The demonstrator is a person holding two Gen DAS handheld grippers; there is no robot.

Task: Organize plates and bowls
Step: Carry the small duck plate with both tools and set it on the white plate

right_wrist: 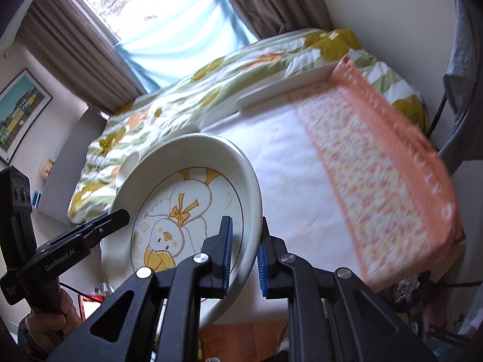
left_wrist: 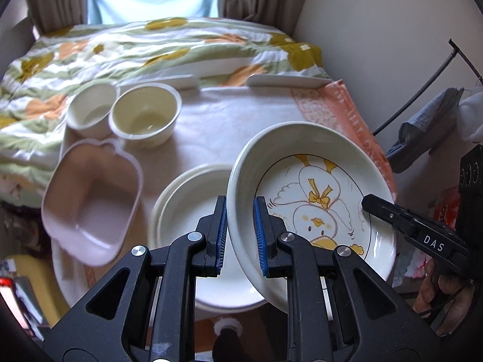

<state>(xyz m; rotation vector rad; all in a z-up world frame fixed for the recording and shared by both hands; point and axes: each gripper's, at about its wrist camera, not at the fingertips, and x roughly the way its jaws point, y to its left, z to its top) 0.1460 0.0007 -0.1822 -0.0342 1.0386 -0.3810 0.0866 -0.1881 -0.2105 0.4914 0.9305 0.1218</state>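
Note:
A white deep plate with a yellow duck drawing (left_wrist: 314,199) is held tilted in the air between both grippers. My left gripper (left_wrist: 240,235) is shut on its left rim. My right gripper (right_wrist: 244,256) is shut on its right rim, and the plate (right_wrist: 187,205) fills the middle of that view. The right gripper also shows in the left wrist view (left_wrist: 374,203) at the plate's far rim. Below the plate sits a stack of plain white plates (left_wrist: 187,199). A pink squarish bowl (left_wrist: 90,199) lies left of the stack. Two small round bowls (left_wrist: 145,117) (left_wrist: 90,110) stand behind.
The dishes rest on a small table covered by a white and orange cloth (left_wrist: 229,126), which also shows in the right wrist view (right_wrist: 377,163). A bed with a flowered quilt (left_wrist: 151,48) lies behind it. A wall and hanging clothes (left_wrist: 428,132) are at the right.

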